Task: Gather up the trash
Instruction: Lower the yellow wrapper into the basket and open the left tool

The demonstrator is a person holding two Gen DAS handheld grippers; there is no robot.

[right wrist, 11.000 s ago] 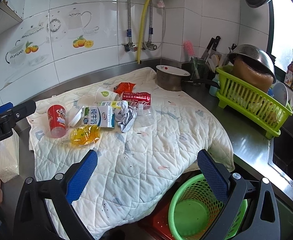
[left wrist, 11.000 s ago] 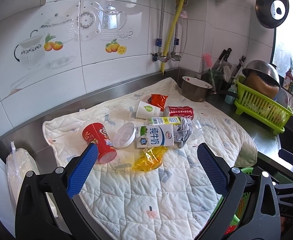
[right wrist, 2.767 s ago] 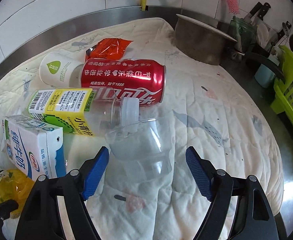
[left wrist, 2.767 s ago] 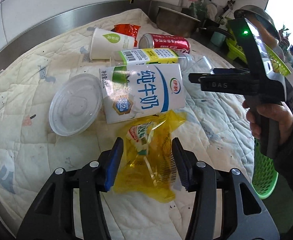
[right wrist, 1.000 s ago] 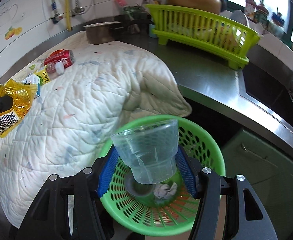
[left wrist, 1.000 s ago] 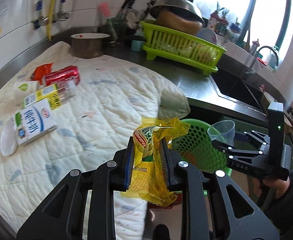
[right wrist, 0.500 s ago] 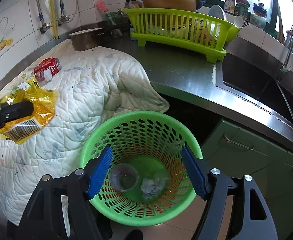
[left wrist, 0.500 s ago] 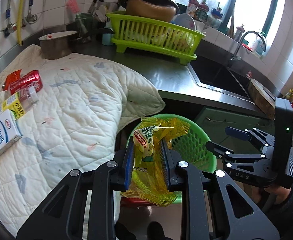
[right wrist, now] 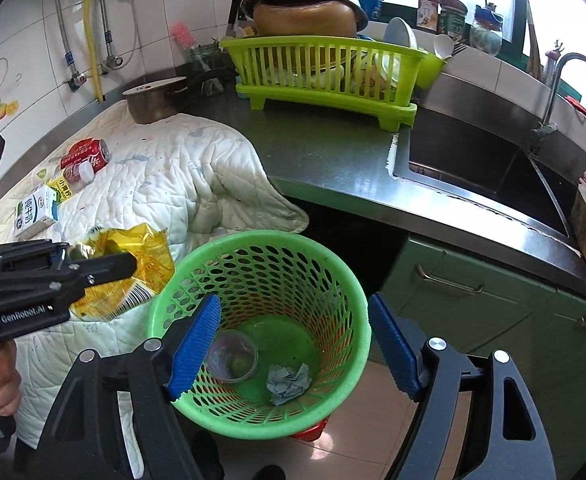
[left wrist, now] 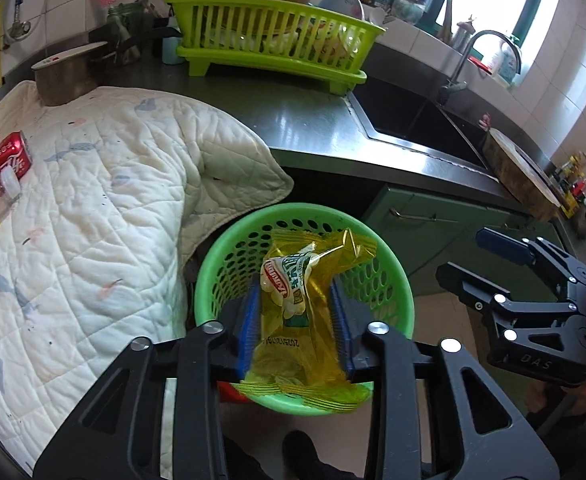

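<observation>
My left gripper [left wrist: 299, 312] is shut on a yellow snack wrapper [left wrist: 301, 304] and holds it above the green waste basket [left wrist: 213, 264]. In the right wrist view the wrapper [right wrist: 125, 272] hangs just left of the basket's rim [right wrist: 357, 292]. My right gripper [right wrist: 293, 344] is open and empty over the basket, which holds a clear plastic cup [right wrist: 232, 355] and a crumpled paper ball [right wrist: 288, 382]. On the quilted mat [right wrist: 165, 184] lie a red can [right wrist: 87, 154], a small bottle [right wrist: 73, 176] and a milk carton [right wrist: 37, 210].
A steel counter [right wrist: 333, 160] runs to a sink [right wrist: 485, 168]. A green dish rack [right wrist: 325, 76] and a steel pot [right wrist: 153, 102] stand behind. Green cabinet doors [right wrist: 493, 292] are right of the basket. The mat's corner [right wrist: 281, 208] hangs over the counter edge.
My left gripper has carried the wrapper further over the basket. My right gripper, which had dropped the clear cup into the basket, has stayed open and shifted slightly.
</observation>
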